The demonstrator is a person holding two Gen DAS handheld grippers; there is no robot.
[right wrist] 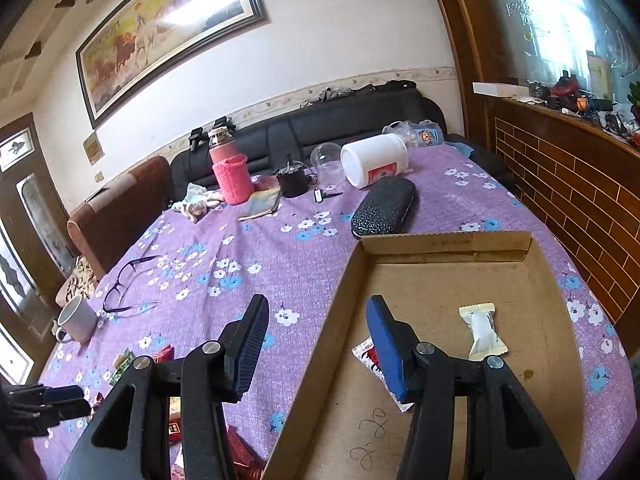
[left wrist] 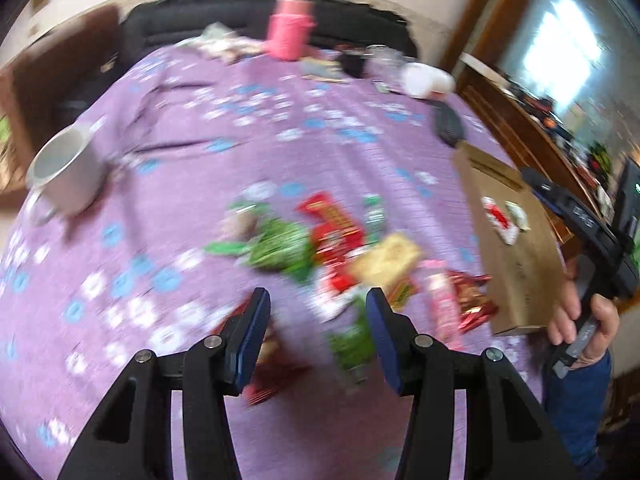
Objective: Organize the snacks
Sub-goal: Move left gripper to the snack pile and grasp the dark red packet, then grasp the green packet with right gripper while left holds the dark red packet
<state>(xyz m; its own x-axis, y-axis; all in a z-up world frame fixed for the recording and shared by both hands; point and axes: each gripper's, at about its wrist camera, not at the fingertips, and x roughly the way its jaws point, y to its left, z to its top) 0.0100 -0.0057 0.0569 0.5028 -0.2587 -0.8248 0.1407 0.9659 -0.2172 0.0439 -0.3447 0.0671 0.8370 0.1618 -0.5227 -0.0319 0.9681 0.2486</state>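
- Snacks (left wrist: 320,240) are seen heaped on the purple flowered tablecloth (left wrist: 240,128) near its front edge, blurred; two more lie in the cardboard box (right wrist: 448,256) at the right edge: a white packet (right wrist: 482,330) and a red-and-white one (right wrist: 366,354).
- The left gripper (left wrist: 316,320) is held spread above the heap, nothing pinched; the right gripper (right wrist: 316,336) is spread likewise, straddling the box's left wall.
- A white mug (right wrist: 76,318) and glasses (right wrist: 128,284) are placed toward the left edge.
- At the far edge a pink flask (right wrist: 228,170), a white jar (right wrist: 374,162) and a dark case (right wrist: 382,206) are gathered.
- Beyond, a black sofa (right wrist: 340,120) and a framed painting (right wrist: 160,28) are visible.
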